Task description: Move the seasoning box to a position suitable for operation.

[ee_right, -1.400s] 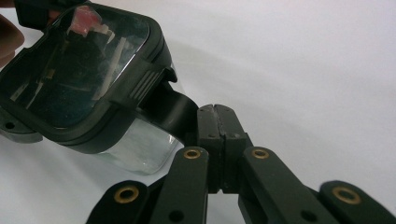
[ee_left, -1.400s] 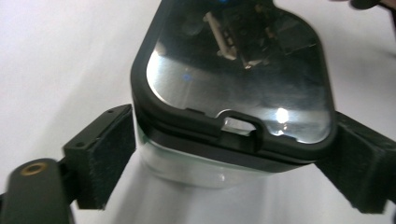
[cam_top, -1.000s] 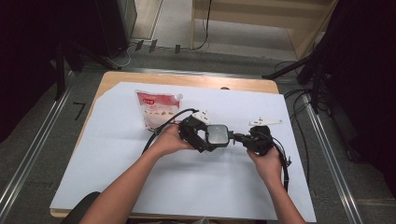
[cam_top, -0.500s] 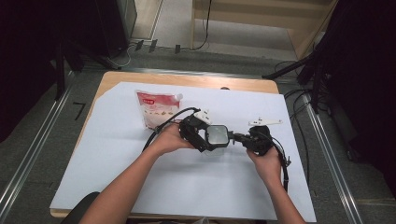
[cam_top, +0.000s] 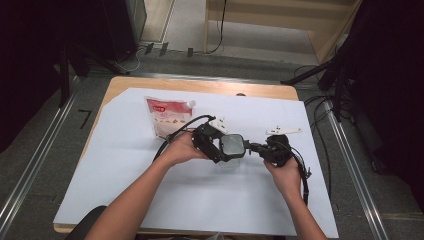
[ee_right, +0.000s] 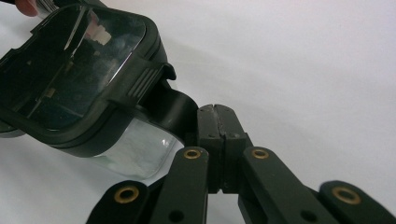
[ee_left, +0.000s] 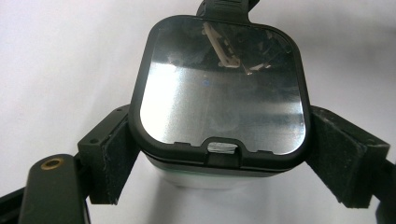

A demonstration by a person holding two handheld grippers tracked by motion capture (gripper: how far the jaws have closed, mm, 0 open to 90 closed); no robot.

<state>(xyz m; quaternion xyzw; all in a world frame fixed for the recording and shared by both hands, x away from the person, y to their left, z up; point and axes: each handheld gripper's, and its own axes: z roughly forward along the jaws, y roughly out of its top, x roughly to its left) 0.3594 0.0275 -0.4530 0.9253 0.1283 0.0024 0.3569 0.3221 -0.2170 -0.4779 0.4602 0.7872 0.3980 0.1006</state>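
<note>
While you work over the white sheet [cam_top: 150, 200], your two grippers meet on one clear container with a black-framed lid [cam_top: 231, 147], held just above the sheet near the table's middle. Your left gripper [ee_left: 219, 154] clamps the container's body, one pad pressed on each side just under the lid. Your right gripper [ee_right: 217, 135] has its jaws pinched together on the lid's one black clasp tab [ee_right: 175, 109]. Farther off, one red-and-white pouch [cam_top: 167, 117] lies flat on the sheet, beyond your left hand [cam_top: 182, 149].
</note>
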